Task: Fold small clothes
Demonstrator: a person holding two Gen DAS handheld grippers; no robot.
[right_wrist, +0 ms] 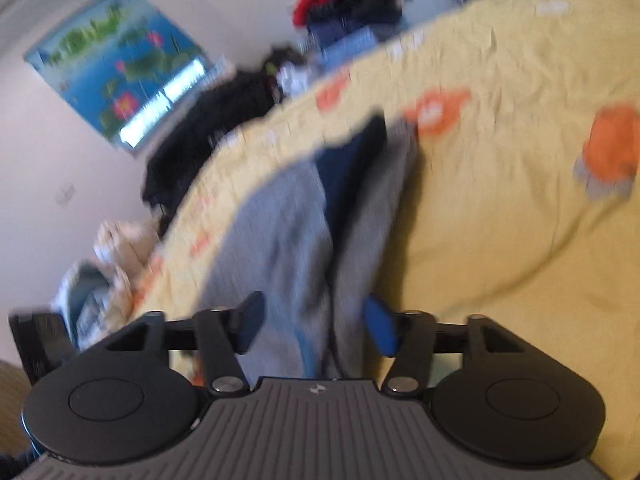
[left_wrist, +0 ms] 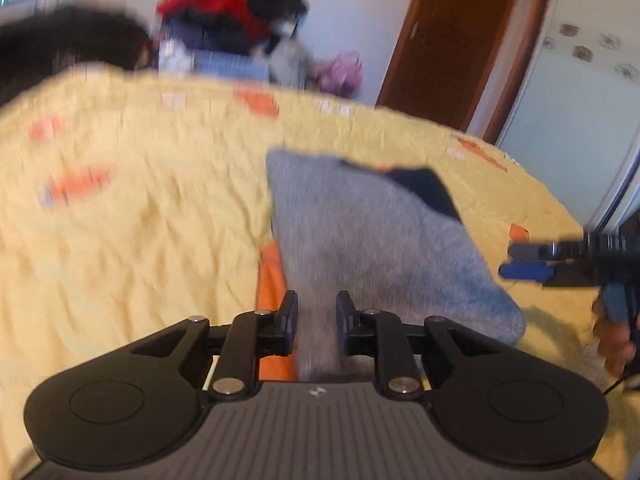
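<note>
Risk: the soft grey knit garment with a dark navy patch [left_wrist: 372, 232] could be dragged out of its fold by the left gripper [left_wrist: 317, 326].
Left jaws: narrow, apparently pinching grey cloth; blur hinders certainty.
Right gripper [right_wrist: 314, 326]: jaws wide, cloth between, unpressed.
Garment: partly folded, lying on the yellow orange-patterned bedspread [left_wrist: 140, 200].

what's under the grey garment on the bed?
The grey garment lies on the yellow bedspread. An orange patch of it peeks out at the garment's left edge. Whatever else lies beneath is covered.
</note>
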